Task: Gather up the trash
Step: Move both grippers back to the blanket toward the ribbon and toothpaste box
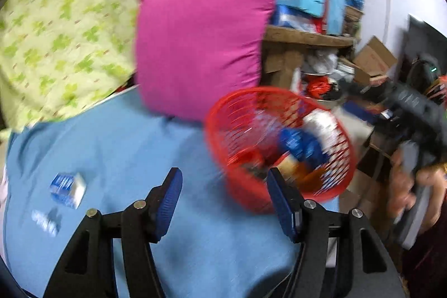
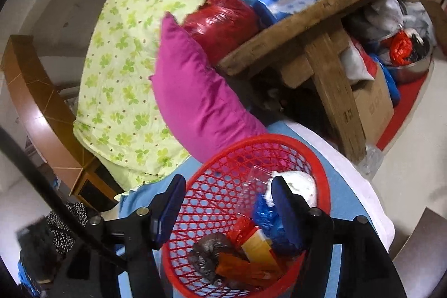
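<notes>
A red mesh basket (image 1: 245, 186) stands on the blue bedsheet (image 1: 125, 144), holding several bits of trash. My left gripper (image 1: 223, 200) hovers open over the sheet just left of the basket, nothing between its blue pads. A small blue-and-white box (image 1: 68, 189) and a blurred blue-and-white wrapper (image 1: 44, 222) lie on the sheet to its left. My right gripper (image 2: 227, 205) is open above the basket's (image 2: 251, 140) mouth, its pads empty. Below it lie a white crumpled wad (image 2: 301, 183), blue wrapper (image 2: 264, 214), yellow box (image 2: 257, 247), orange wrapper (image 2: 240, 267) and grey wad (image 2: 204, 253).
A pink pillow (image 1: 201, 46) leans behind the basket, beside a green clover-print blanket (image 1: 69, 18). A wooden bench (image 2: 307, 27) piled with blue boxes stands past the bed's edge, with a cardboard box (image 2: 374, 105) under it. A person's hand (image 1: 402, 186) shows at the right.
</notes>
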